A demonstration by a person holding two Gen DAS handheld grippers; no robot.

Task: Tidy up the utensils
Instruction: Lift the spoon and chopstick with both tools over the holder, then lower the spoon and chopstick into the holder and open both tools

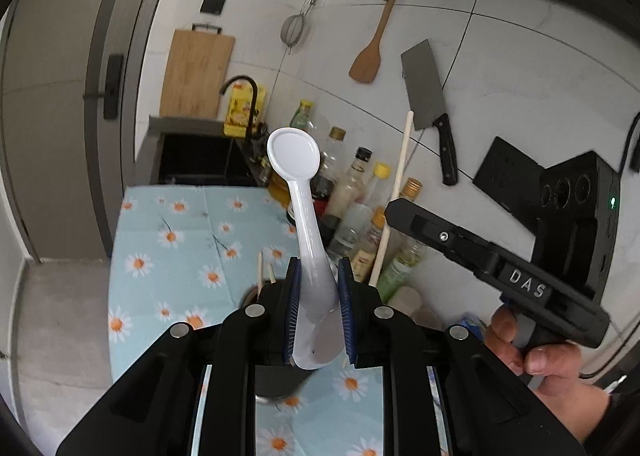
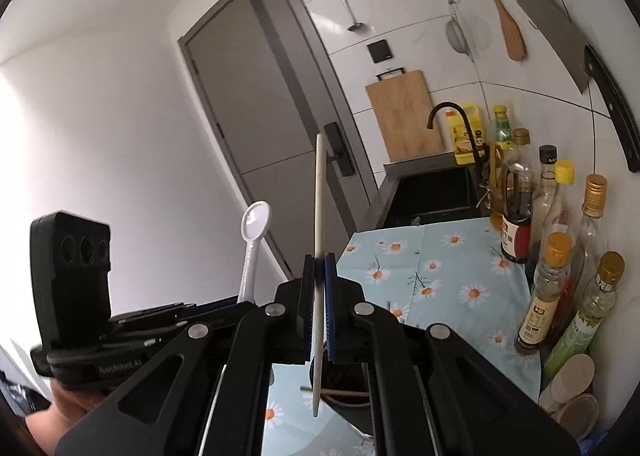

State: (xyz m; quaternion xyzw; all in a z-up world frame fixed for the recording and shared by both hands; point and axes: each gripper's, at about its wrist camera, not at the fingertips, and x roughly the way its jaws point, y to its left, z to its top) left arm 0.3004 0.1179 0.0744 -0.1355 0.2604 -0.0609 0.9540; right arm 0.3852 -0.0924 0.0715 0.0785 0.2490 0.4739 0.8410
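My left gripper point(image 1: 319, 276) is shut on the handle of a white plastic spoon point(image 1: 298, 176), bowl pointing up, held above a dark utensil holder point(image 1: 280, 380) on the daisy-print cloth point(image 1: 180, 248). Wooden stick tips point(image 1: 262, 268) stick out of the holder. My right gripper point(image 2: 319, 260) is shut on a pale chopstick point(image 2: 320, 196), held upright with its lower tip over the holder point(image 2: 344, 392). The right gripper's body point(image 1: 500, 268) and the chopstick point(image 1: 394, 196) show at the right of the left wrist view. The spoon point(image 2: 254, 240) also shows at the left of the right wrist view.
Several oil and sauce bottles point(image 2: 560, 256) stand along the tiled wall. A cleaver point(image 1: 428, 96), wooden spatula point(image 1: 370, 52) and strainer point(image 1: 295, 30) hang on the wall. A sink point(image 1: 200, 160) with a black tap and a cutting board point(image 1: 196, 72) lie beyond the cloth.
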